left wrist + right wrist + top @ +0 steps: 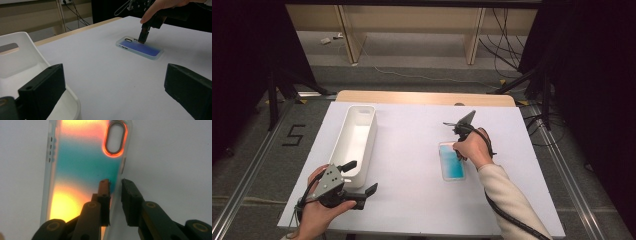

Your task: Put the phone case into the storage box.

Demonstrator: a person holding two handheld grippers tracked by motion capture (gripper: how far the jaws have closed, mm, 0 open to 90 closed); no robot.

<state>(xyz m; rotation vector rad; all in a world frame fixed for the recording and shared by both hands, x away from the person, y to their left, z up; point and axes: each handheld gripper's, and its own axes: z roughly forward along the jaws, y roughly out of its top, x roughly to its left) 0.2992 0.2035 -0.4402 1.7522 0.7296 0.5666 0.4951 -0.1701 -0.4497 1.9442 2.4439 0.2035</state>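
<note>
A translucent phone case (pixel 452 165) with a blue-teal back lies flat on the white table, camera cutout at its far end. My right gripper (pixel 458 156) points down over its far right edge. In the right gripper view the jaws (pixel 115 182) straddle the case (pixel 82 160) rim, one inside and one outside, with a thin gap still showing, so the gripper is open. The left gripper view shows that gripper (pixel 143 37) standing on the case (pixel 140 48) near the cutout. My left gripper (pixel 362 176) rests at the front left, jaws wide open (pixel 112 100) and empty.
A long white plastic bin (pixel 357 135) stands lengthwise on the left half of the table, its near end beside my left gripper; its handle cutout end shows in the left gripper view (pixel 15 65). A cable trails from the right gripper along the person's sleeve (pixel 507 195).
</note>
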